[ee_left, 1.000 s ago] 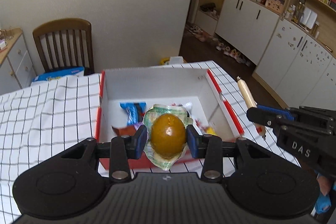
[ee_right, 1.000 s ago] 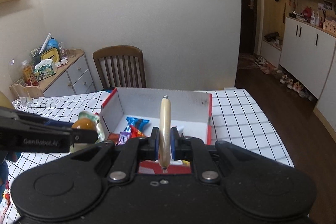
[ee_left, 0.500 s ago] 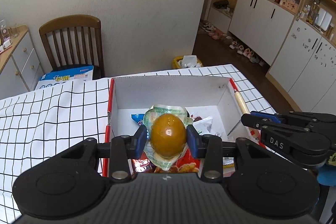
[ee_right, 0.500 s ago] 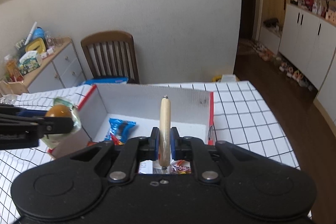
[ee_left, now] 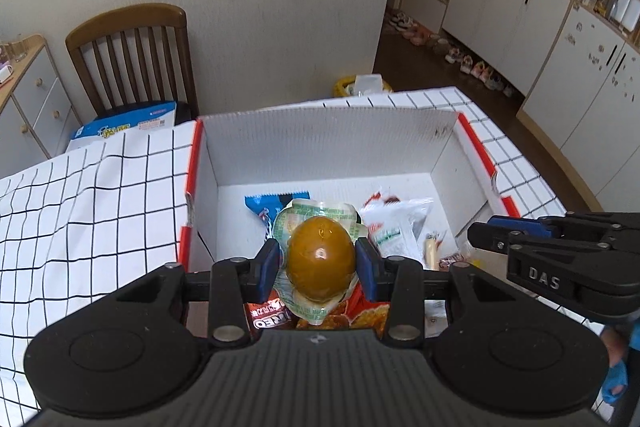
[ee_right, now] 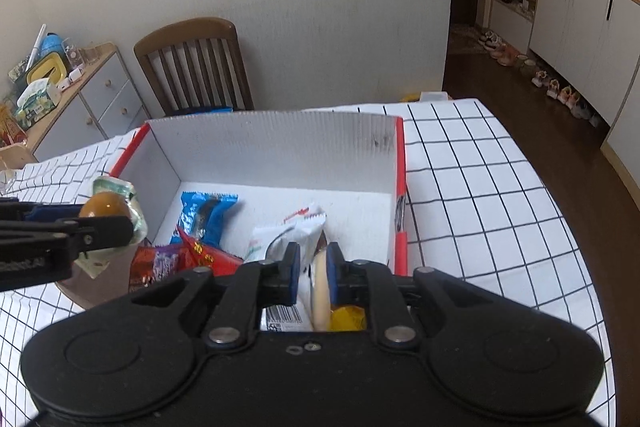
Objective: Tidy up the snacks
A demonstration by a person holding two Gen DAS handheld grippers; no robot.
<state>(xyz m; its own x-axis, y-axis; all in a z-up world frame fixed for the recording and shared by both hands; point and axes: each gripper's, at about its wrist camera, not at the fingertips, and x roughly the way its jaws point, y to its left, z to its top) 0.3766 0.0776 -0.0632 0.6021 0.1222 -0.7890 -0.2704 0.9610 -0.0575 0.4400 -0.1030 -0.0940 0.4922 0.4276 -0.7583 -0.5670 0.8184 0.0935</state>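
- The left gripper point(ee_left: 316, 269) is clamping a packaged braised egg point(ee_left: 321, 257) above the box's point(ee_left: 328, 135) near left corner; it is smooth, roundish and likely slippery, so squeezing its widest part suits.
- The right gripper point(ee_right: 313, 269) is opening its jaws, with the sausage stick point(ee_right: 320, 291) between them, tipping down among the packets.
- Only the right wrist view is showing the egg from the side.

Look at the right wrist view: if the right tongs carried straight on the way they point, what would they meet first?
Probably the white snack packet just ahead of the right tongs, inside the box. Their jaws are opening, with the sausage stick between them. Depth is uncertain.
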